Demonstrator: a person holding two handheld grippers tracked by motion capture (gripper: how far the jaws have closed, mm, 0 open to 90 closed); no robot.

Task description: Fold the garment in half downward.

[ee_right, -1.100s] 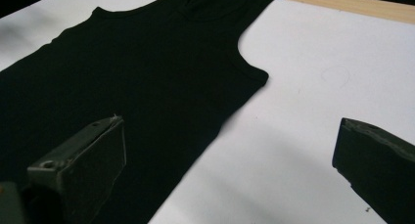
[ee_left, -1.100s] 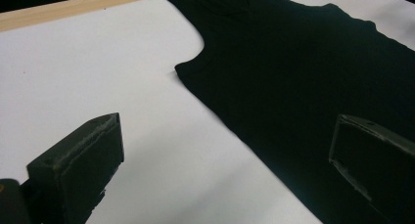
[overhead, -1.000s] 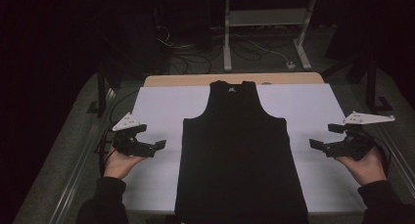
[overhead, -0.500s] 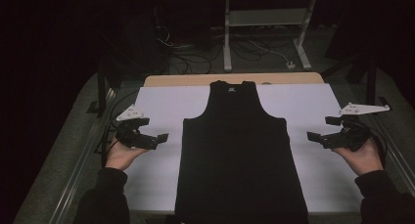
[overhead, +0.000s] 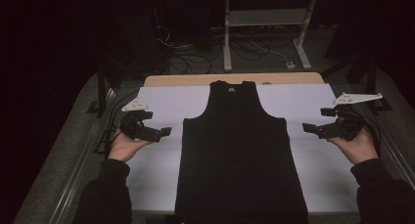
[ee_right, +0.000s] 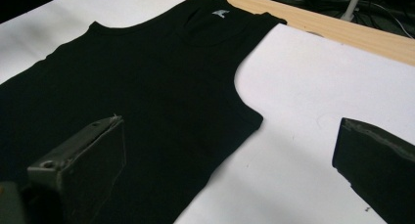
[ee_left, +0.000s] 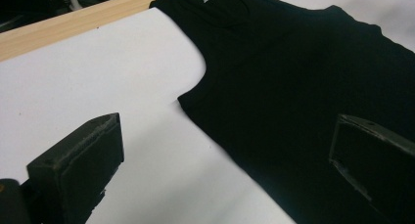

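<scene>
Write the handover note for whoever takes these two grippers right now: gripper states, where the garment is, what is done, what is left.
Left gripper: open, empty, held above the white sheet just left of the black tank top, jaws pointing at its left armhole edge.
Right gripper: open, empty, mirrored on the right side, jaws pointing at the right armhole edge.
Tank top: lies flat, spread out, neck and label at the far end near the wooden table edge, hem toward the person.
Done: garment laid out smooth; nothing folded.
Left: neither gripper touches the cloth yet. Likely next is to grasp both side edges and begin folding.
</scene>
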